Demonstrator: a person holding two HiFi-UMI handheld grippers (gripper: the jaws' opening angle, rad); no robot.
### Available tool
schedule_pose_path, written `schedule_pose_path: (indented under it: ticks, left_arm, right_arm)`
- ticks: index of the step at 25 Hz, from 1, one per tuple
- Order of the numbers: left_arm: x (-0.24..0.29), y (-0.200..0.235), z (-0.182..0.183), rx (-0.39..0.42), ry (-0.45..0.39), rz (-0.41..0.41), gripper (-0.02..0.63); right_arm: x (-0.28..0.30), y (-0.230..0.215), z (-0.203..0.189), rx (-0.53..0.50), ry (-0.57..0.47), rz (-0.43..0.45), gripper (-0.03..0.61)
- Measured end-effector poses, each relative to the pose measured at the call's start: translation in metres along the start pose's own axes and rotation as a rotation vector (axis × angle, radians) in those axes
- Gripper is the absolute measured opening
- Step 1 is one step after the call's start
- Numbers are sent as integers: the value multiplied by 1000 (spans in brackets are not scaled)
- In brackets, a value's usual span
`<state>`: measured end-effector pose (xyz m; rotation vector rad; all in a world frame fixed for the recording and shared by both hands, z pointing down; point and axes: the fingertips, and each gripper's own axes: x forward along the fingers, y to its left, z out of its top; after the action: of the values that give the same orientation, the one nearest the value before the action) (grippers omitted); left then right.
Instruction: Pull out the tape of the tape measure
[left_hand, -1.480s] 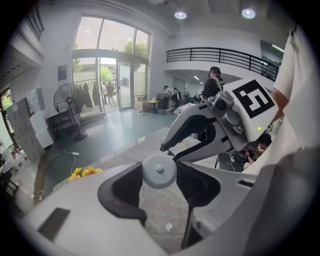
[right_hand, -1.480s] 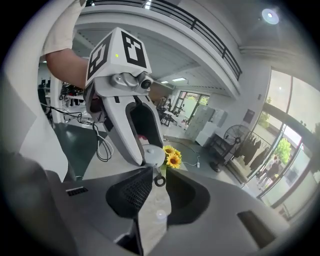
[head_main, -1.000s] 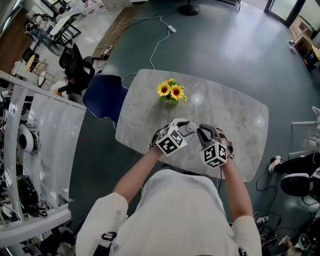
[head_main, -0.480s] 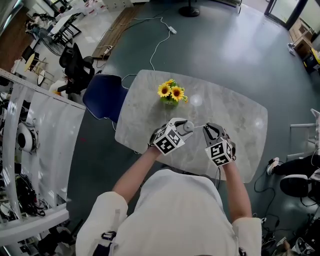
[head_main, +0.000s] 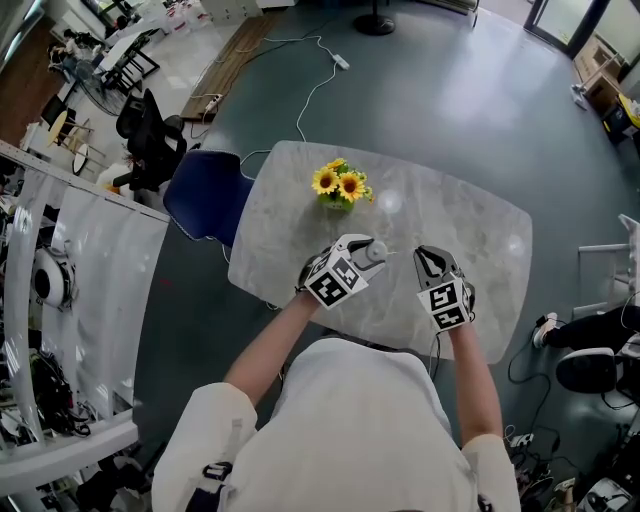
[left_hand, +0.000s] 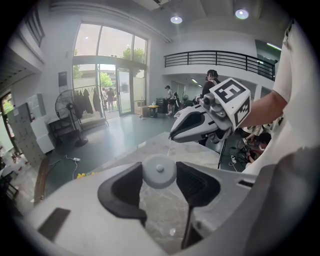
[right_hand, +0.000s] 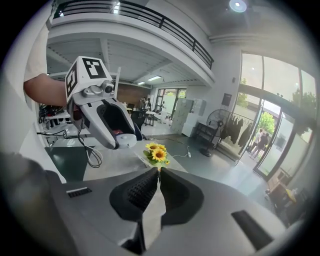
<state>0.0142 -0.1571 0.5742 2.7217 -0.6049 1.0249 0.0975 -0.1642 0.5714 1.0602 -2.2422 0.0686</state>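
A round light-grey tape measure (head_main: 376, 251) (left_hand: 159, 171) sits between the pads of my left gripper (head_main: 368, 257) (left_hand: 159, 181), which is shut on its sides above the marble table (head_main: 470, 230). A thin strip of tape (head_main: 398, 253) (left_hand: 169, 148) runs from it rightward to my right gripper (head_main: 421, 254) (right_hand: 158, 172). The right jaws have just closed and now press together on the tape's end. In the right gripper view, the left gripper (right_hand: 124, 142) hangs at the upper left with the tape measure (right_hand: 126, 142) at its tip.
A small pot of sunflowers (head_main: 340, 186) (right_hand: 156, 152) stands at the table's far side. A blue chair (head_main: 205, 195) is at the table's left end. A white cable (head_main: 320, 85) lies on the floor beyond. The table's near edge is close to my body.
My right gripper has moved to the right, away from the left one, and a short strip of tape now spans the gap. The left gripper has stayed put with the tape measure.
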Motion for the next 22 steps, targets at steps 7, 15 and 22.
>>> schedule_pose_path:
  ticks: [7,15,22]
  left_arm:
    - [0,-3,1,1,-2,-7,216]
    - [-7,5,-4,-22,-11,0,216]
    - [-10,8,-3,-19,-19,6,216]
  right_arm:
    - [-8,-2,-5,26,0,-5,40]
    - [-19,-21,-17,72,7,-39,40]
    - [-25,-30,-19,86,11,-65,40]
